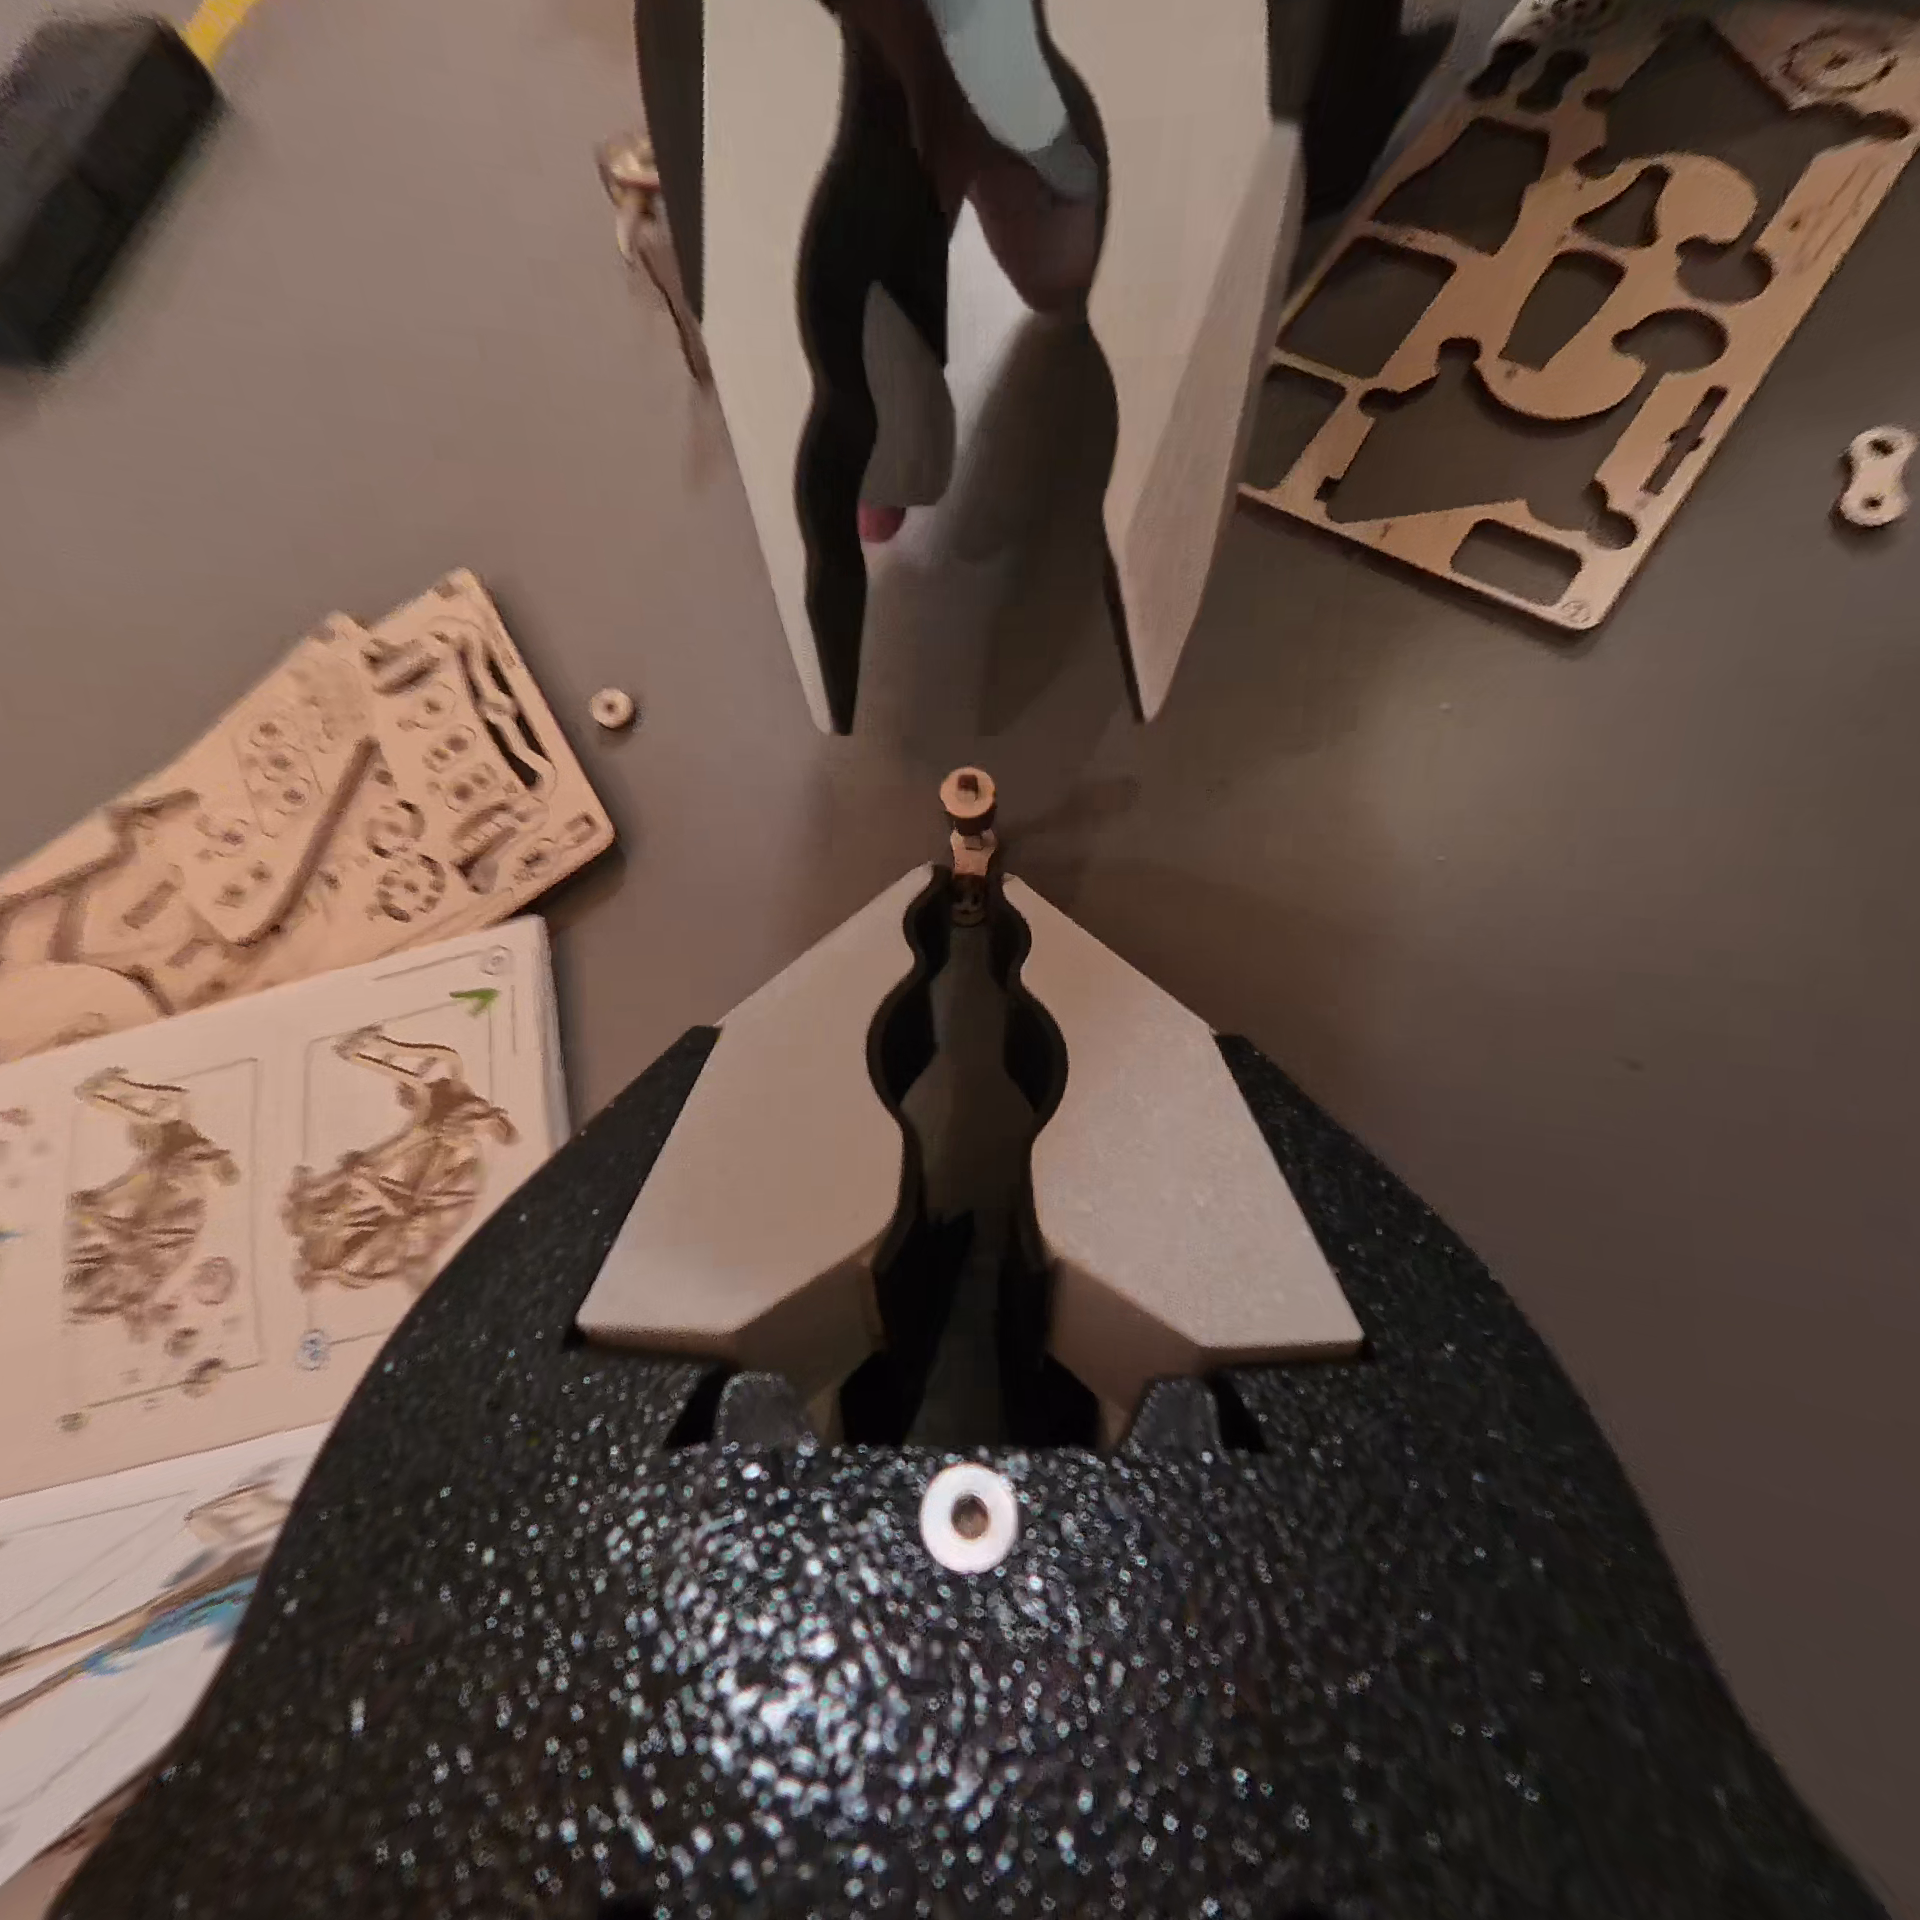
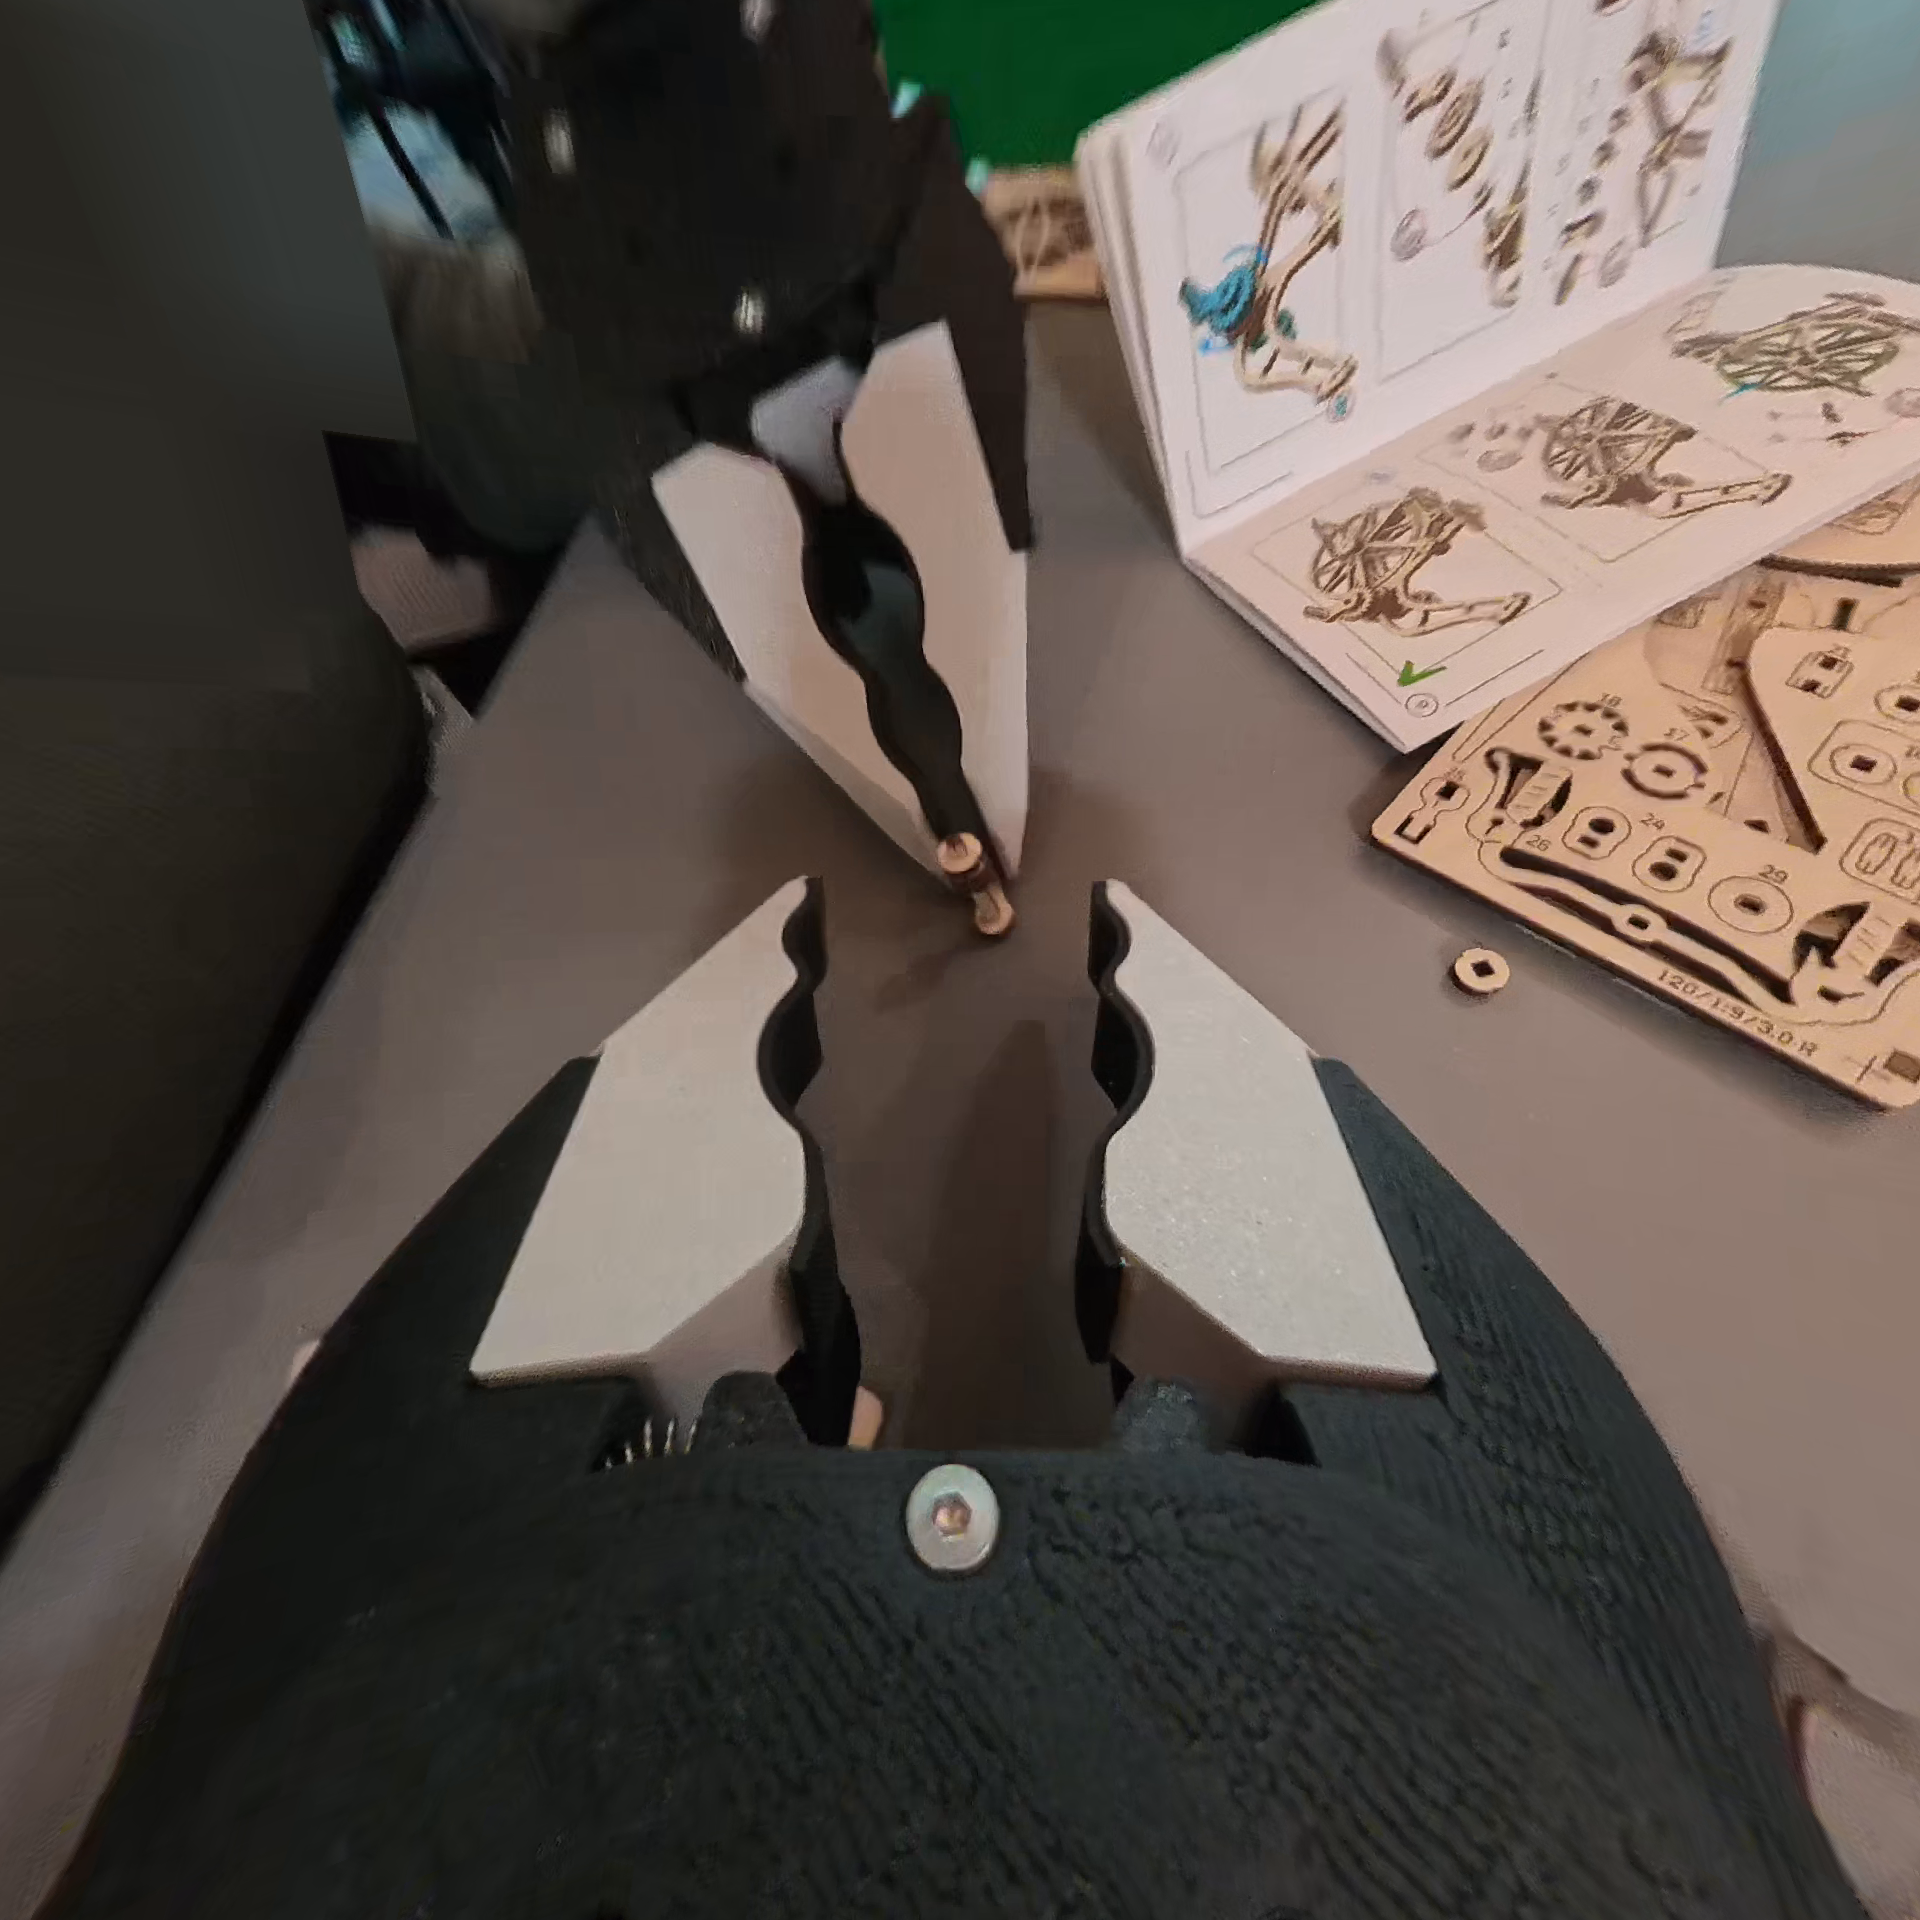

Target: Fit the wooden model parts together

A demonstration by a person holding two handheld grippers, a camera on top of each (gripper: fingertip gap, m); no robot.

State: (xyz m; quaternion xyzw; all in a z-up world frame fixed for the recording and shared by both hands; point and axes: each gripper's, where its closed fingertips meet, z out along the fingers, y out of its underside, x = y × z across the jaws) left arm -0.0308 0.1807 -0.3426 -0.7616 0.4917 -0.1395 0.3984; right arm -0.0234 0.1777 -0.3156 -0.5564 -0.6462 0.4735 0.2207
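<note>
My left gripper (image 1: 968, 885) is shut on a small wooden peg assembly (image 1: 968, 821) with round discs on it, which sticks out past the fingertips just above the grey table. My right gripper (image 2: 956, 899) is open and empty, its tips facing the peg from close by. In the right wrist view the left gripper (image 2: 977, 847) comes down from the top, holding the peg assembly (image 2: 982, 894) with its lower end at the table. In the left wrist view the right gripper (image 1: 987, 717) hangs open just beyond the peg.
A wooden parts sheet (image 2: 1714, 852) and an open instruction booklet (image 2: 1455, 364) lie to the right in the right wrist view. A loose washer (image 2: 1480, 971) lies beside the sheet. An emptied sheet (image 1: 1558, 312), a link piece (image 1: 1878, 488) and a black box (image 1: 83, 177) are on the table. The tips of both grippers are at nearly the same place.
</note>
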